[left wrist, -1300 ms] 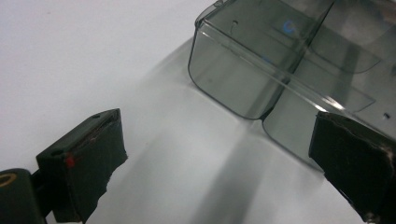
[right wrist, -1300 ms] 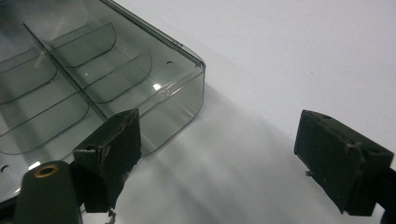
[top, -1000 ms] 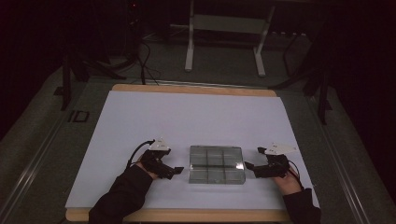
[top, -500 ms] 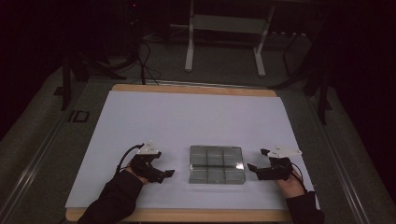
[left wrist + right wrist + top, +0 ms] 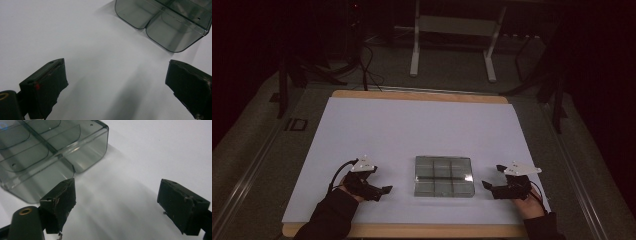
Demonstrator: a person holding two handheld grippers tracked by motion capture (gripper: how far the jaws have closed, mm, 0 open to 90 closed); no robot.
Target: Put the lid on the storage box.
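Note:
A clear grey plastic tray [image 5: 443,176] with several empty compartments lies on the white table top [image 5: 412,130], near the front edge. My left gripper [image 5: 381,180] rests to the tray's left, apart from it, open with nothing between its jaws. In the left gripper view the tray's corner [image 5: 160,20] sits ahead at upper right, beyond the open left gripper [image 5: 117,83]. My right gripper [image 5: 493,177] is to the tray's right, open and empty. The right gripper view shows the tray [image 5: 50,150] close by its left jaw, with the right gripper [image 5: 117,196] over bare table.
The white sheet covers a wooden board whose edge [image 5: 422,95] shows at the back. Beyond it are a dark floor, cables [image 5: 362,65] and a metal stand [image 5: 452,45]. Broad white surface lies behind the tray.
My left gripper has drawn back to the left, away from the tray. The right gripper has shifted slightly to the right. The tray has stayed put.

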